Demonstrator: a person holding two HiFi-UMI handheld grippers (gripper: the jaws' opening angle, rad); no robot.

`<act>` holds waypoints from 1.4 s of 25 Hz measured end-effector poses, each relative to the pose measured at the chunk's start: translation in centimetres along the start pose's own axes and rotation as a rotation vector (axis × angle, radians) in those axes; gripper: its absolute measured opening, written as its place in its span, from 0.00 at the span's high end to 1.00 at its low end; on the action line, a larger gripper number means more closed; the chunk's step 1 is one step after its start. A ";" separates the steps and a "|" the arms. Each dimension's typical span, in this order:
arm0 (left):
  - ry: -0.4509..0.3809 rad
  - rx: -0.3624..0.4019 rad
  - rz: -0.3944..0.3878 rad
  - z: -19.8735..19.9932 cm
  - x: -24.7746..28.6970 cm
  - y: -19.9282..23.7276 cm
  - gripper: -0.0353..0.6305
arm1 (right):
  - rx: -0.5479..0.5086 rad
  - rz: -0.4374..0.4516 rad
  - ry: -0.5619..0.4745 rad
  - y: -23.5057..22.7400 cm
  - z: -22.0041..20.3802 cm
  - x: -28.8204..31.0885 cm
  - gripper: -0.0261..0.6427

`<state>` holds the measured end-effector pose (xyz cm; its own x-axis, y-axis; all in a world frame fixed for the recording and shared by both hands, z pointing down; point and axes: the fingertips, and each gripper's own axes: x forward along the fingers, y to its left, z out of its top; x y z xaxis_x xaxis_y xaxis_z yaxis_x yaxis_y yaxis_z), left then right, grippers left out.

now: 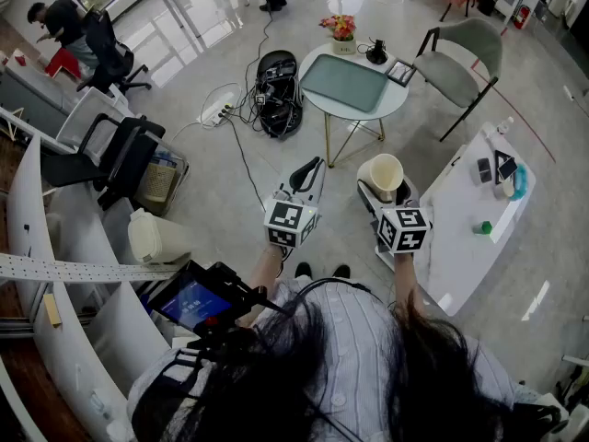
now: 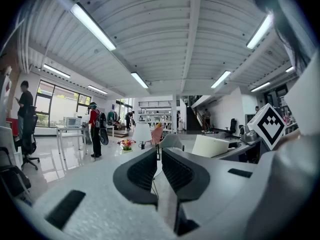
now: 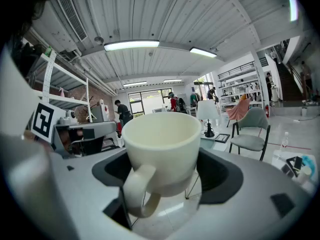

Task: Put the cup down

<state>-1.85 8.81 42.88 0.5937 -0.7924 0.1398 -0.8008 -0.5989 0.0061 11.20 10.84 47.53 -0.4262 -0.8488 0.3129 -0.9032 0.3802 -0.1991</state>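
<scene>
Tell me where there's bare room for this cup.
The white table is bare at its near end, this side of the small green object; its far end is cluttered. The tray on the round table is empty too, with flowers crowding the back rim.

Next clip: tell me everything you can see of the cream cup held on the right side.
The cream ceramic-looking cup is a rounded, matte mug with a thick rim and one loop handle; no print is visible. It sits mouth up and looks empty in the head view. The right hand-held gripper clamps it from both sides with its dark pads, the handle turned back toward that gripper's camera. Nothing else touches it: it is held in the air above the glossy pale floor.
</scene>
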 end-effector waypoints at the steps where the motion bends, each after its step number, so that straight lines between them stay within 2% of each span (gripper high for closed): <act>1: -0.006 -0.004 0.005 0.2 -0.4 0.3 0.92 | -0.002 0.002 -0.012 0.5 0.5 0.2 0.38; 11: 0.006 -0.029 0.006 -0.7 -5.1 0.7 0.92 | 0.004 0.024 -0.062 5.3 0.9 -0.9 0.38; 19: 0.005 -0.022 -0.012 -0.6 -5.3 0.8 0.92 | 0.022 0.083 -0.208 7.0 3.0 -1.5 0.38; 26: 0.022 -0.015 -0.001 -1.1 -3.9 0.7 0.92 | -0.016 0.091 -0.178 6.1 3.3 -0.7 0.38; 35: 0.021 -0.061 0.063 -1.8 -1.3 0.5 0.92 | -0.041 0.134 -0.135 3.4 3.1 0.4 0.38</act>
<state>-3.17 9.71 44.53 0.5408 -0.8253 0.1628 -0.8402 -0.5393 0.0571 8.14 10.68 44.08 -0.5346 -0.8302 0.1581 -0.8414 0.5052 -0.1919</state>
